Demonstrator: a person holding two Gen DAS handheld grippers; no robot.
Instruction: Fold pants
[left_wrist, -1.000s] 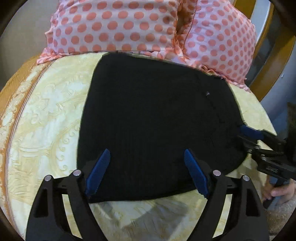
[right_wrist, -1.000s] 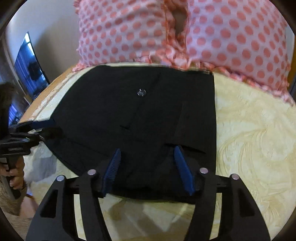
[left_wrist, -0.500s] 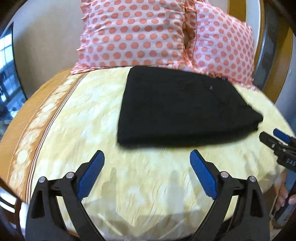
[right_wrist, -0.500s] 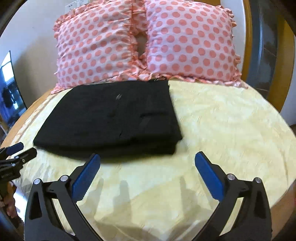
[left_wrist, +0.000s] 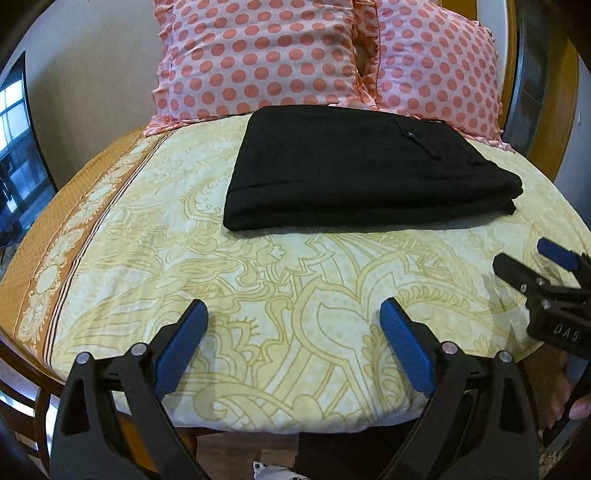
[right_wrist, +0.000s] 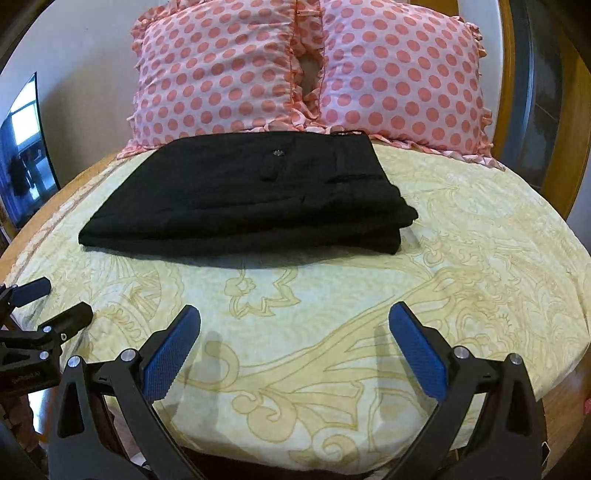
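Black pants (left_wrist: 362, 166): folded into a flat layered rectangle, lying at the far end of the bed against the pillows, button side up
left edge of scene: orange patterned border of the sheet (left_wrist: 74, 236) runs down the bed's left side; pants lie well right of it
left tongs (left_wrist: 291, 343): blue pads spread wide, nothing between them, hovering over bare sheet at the near end
pants from left tongs: straight ahead and slightly right, well apart; a wide strip of yellow sheet lies between
long axis: runs left-right across the bed, roughly square to both tongs' pointing direction; thick folded edge faces the tongs
pillows (right_wrist: 306, 70): two pink polka-dot ones standing behind the pants, far edge of the pants touching or just under their frills
right tongs (right_wrist: 295, 347): also spread wide and empty, over the near sheet; seen side-on at the right edge of the left view
pants from right tongs: ahead and slightly left, well apart
nearer side: about equal; pants sit between the two lines of aim, left corner toward left tongs, stacked right corner toward right tongs
task read: fold looks finished, stack neat, neither tongs touching cloth
next move guess: none needed beyond staying clear; if tidying, the right corner where layers step out is the spot
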